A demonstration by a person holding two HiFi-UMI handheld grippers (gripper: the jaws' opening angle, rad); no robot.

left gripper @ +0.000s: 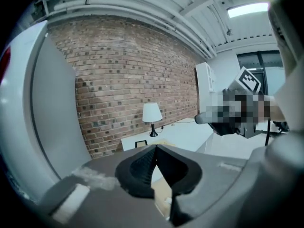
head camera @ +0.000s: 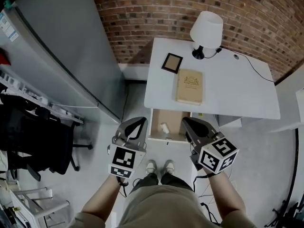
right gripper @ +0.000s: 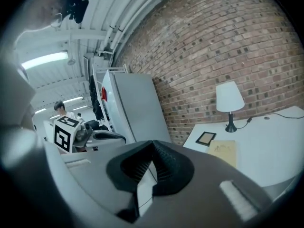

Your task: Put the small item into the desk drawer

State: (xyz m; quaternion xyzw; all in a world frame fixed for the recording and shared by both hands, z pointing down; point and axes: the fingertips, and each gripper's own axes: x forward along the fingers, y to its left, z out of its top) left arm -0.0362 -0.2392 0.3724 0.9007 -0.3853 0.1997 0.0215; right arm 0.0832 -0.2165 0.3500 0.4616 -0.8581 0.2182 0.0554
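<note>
Jutting half-hidden beneath desk [head camera: 228, 89], drawer [head camera: 175, 120] holds small item [head camera: 164, 127]

The small item [head camera: 164, 127] in the open drawer [head camera: 175, 121] is a pale speck, too small to identify. The desk [head camera: 228, 96] top hides the drawer's back part, and the right gripper [head camera: 187, 122] covers its right front corner. The book [head camera: 189, 86] cover's emblem is illegible. The head view's lower edge cuts off the person's forearms [head camera: 102, 198].
</note>
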